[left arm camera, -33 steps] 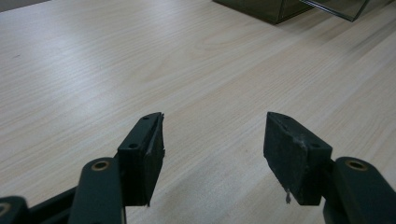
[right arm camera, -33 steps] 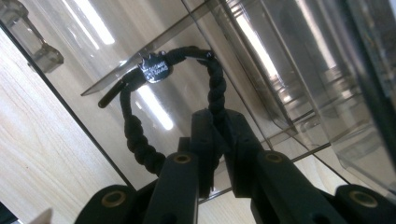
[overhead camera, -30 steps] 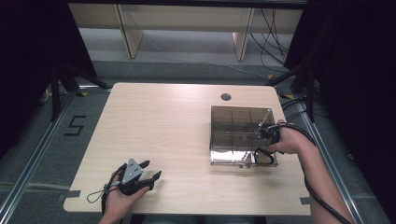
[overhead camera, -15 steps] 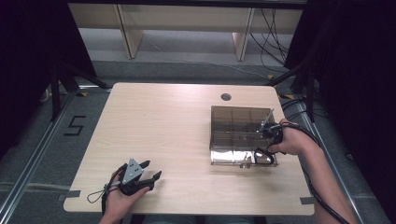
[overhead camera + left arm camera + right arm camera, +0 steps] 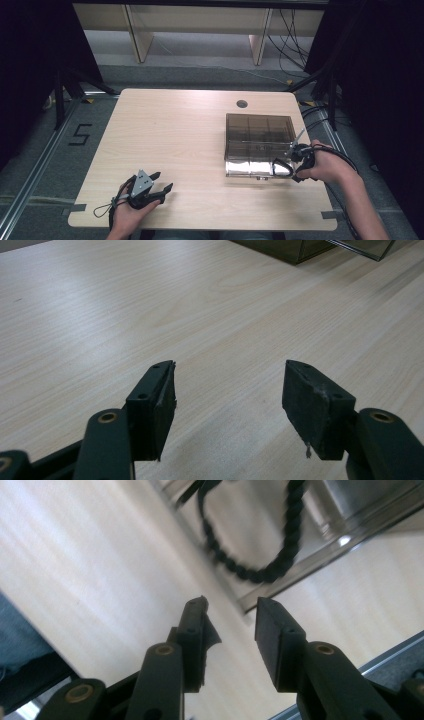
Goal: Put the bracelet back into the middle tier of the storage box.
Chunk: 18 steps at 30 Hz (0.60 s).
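Your right gripper view is blurred and cuts off the clear box point(image 5: 350, 510) at the top edge; a black cord loop point(image 5: 280, 555) crosses it. In the high view the box point(image 5: 257, 142) sits right of centre. Your right gripper point(image 5: 295, 162), at its lower right corner, has just been opening, nothing between the jaws. Since 1 second ago that hand has drawn back toward you. Your left gripper point(image 5: 157, 187) rests spread, empty, lower left.

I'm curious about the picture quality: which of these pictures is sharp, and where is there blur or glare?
High view: even light, glare on the clear box. Left gripper view: crisp jaws and wood grain on the table. Right gripper view: blurred, the black beaded loop smeared, a bright glint on the box's edge.
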Each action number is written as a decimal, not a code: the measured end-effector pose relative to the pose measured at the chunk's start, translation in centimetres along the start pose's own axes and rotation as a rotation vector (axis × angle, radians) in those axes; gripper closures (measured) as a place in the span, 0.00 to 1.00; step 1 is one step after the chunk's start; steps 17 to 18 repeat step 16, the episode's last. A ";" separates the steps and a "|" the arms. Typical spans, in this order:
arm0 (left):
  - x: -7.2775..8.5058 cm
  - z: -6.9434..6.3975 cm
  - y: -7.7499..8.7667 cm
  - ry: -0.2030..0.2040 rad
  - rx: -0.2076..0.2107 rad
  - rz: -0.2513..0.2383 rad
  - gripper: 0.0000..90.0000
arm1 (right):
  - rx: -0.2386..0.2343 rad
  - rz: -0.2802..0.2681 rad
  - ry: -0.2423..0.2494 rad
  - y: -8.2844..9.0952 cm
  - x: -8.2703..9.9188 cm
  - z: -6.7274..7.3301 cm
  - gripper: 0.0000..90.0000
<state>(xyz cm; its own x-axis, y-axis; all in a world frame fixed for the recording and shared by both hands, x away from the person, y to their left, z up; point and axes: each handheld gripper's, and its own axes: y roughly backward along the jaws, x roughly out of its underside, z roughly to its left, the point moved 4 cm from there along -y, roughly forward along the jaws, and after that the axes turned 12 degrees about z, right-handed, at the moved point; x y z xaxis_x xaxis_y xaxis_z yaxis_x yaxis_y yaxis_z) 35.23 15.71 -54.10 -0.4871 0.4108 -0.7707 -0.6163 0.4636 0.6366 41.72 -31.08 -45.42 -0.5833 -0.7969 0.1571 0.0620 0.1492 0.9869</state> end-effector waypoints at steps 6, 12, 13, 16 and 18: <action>0.0 0.0 -0.1 0.011 0.011 0.001 0.42 | 0.020 -0.031 -0.041 -0.3 1.8 0.4 0.74; 0.0 0.0 -0.1 0.016 0.011 0.001 0.42 | 0.001 0.016 -0.079 0.0 3.1 1.2 0.73; 0.0 0.0 -0.1 0.015 0.011 0.000 0.42 | 0.007 0.006 -0.070 0.0 3.2 1.3 0.73; 0.0 0.1 -0.1 0.003 0.007 0.001 0.42 | -0.001 0.004 -0.059 0.0 3.4 1.6 0.71; 0.0 0.1 -0.1 0.003 0.007 0.001 0.42 | -0.001 0.004 -0.059 0.0 3.4 1.6 0.71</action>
